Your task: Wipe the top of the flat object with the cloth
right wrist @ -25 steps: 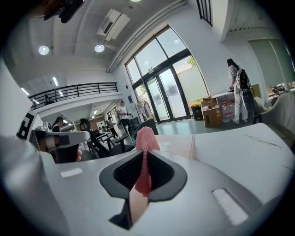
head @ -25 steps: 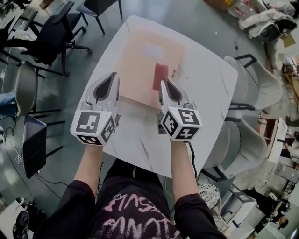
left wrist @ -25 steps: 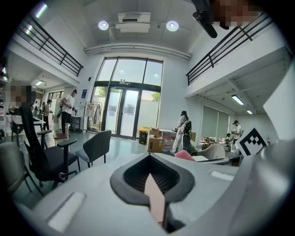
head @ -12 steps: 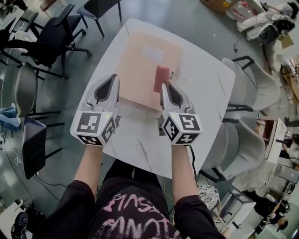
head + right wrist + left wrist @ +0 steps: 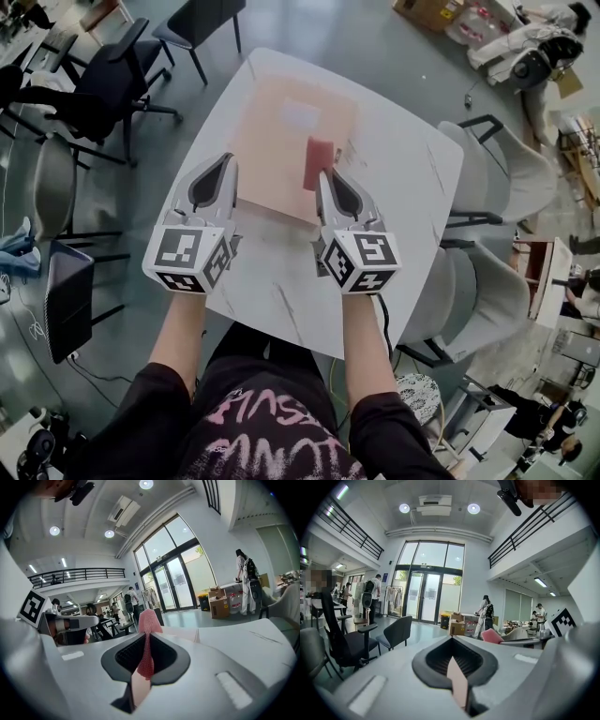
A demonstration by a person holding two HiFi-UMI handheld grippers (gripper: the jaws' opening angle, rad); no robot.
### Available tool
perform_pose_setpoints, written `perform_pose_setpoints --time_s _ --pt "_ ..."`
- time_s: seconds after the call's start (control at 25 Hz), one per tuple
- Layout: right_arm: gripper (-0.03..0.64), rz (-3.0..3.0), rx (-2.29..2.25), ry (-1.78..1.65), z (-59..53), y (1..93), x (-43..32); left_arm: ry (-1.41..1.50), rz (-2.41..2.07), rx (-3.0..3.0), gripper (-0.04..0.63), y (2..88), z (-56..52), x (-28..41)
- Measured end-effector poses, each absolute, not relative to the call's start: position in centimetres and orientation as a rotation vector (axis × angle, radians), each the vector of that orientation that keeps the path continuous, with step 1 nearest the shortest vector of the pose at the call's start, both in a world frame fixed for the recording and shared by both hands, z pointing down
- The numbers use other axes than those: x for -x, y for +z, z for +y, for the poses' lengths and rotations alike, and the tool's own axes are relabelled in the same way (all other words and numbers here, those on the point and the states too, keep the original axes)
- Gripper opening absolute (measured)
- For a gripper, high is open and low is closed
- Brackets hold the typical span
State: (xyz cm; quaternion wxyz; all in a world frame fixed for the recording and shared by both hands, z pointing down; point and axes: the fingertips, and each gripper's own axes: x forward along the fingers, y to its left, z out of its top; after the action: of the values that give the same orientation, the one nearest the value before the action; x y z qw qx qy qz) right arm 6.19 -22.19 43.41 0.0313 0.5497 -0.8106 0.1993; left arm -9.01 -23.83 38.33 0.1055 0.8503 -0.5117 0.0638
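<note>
One second's change: almost none that I saw; the cloth [image 5: 319, 161] stayed on the flat object's [image 5: 267, 150] near right part.
Meaning: I judged the wiping barely begun.
Right hand-held gripper [image 5: 324, 173]: was clamped on the cloth's near end.
Left hand-held gripper [image 5: 225, 161]: jaws were together, empty, just beside the flat object's left edge.
Flat object: lay thin and pale peach, with a white label [image 5: 300, 114], on the bench [image 5: 403, 169].
</note>
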Motion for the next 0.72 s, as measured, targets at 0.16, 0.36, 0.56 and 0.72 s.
perform_pose_setpoints --time_s 0.16,0.36,0.56,0.72 --pt "0.049 -2.502 -1.702 0.603 -21.7 42.5 -6.4 0.178 -1.512 -2.520 0.000 37.3 -23.6 8.9" --pt "0.048 -2.499 -1.728 0.573 -21.4 41.1 -6.7 0.154 -1.516 -2.531 0.000 36.0 -23.6 9.0" --pt "0.048 -2.497 -1.751 0.544 -21.0 40.0 -7.2 0.143 -1.513 -2.551 0.000 35.0 -23.3 8.8" --pt "0.048 -2.499 -1.768 0.524 -20.4 38.9 -7.7 0.130 -1.511 -2.565 0.000 34.0 -22.9 8.6"
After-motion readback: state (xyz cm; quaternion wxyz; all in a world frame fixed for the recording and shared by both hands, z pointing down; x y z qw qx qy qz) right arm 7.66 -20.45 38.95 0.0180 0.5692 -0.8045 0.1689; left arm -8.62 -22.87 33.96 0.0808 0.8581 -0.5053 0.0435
